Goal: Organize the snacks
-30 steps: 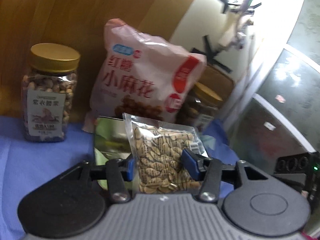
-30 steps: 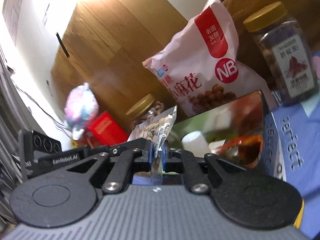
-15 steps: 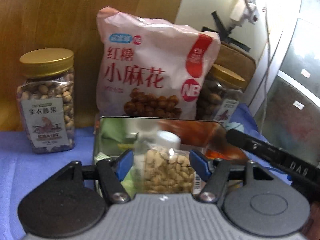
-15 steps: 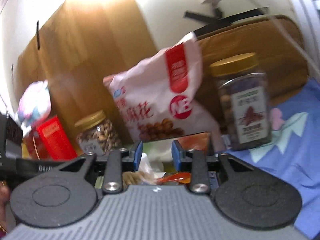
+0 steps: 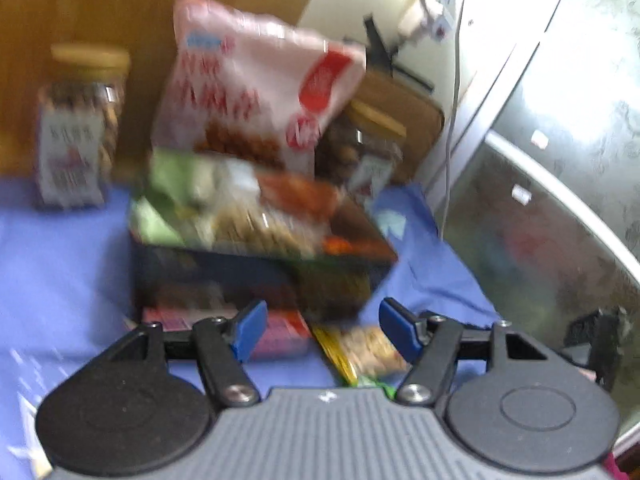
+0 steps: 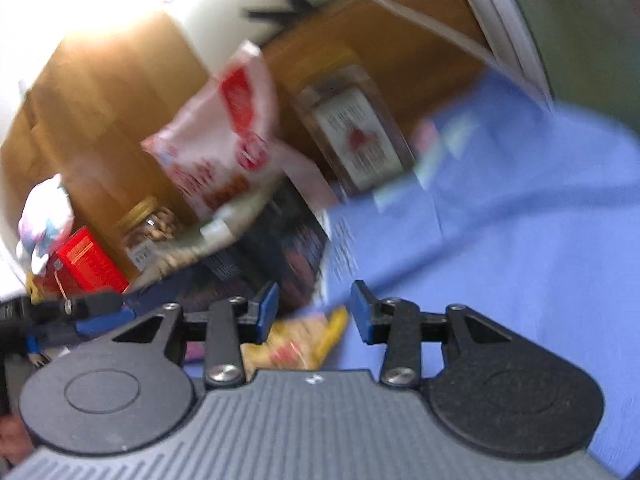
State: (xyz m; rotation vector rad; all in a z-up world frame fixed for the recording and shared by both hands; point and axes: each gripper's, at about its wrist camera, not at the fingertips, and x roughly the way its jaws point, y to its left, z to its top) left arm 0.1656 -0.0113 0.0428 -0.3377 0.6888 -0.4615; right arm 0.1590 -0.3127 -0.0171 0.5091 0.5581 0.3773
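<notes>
A dark open tin (image 5: 224, 276) stands on the blue cloth and holds several snack packets, with a clear packet of seeds (image 5: 260, 228) on top. My left gripper (image 5: 322, 330) hangs open in front of the tin with nothing between its pads. On the cloth just under it lie a pink packet (image 5: 280, 334) and a yellow-edged nut packet (image 5: 364, 350). My right gripper (image 6: 314, 312) is near the tin's corner (image 6: 280, 240), its jaws opening. The yellow packet (image 6: 304, 344) lies on the cloth below the jaws, and the pads do not press on it. Both views are blurred.
Behind the tin lean a big pink snack bag (image 5: 256, 92) and two gold-lidded nut jars (image 5: 80, 128) (image 5: 360, 148) against a wooden board. A red box (image 6: 88, 264) stands at the far left in the right wrist view. Blue cloth (image 6: 520, 260) stretches to the right.
Both grippers let go of the clear seed packet, which now lies in the tin. Both jaws opened, and both hands drew back and sank to the loose packets in front of the tin.
</notes>
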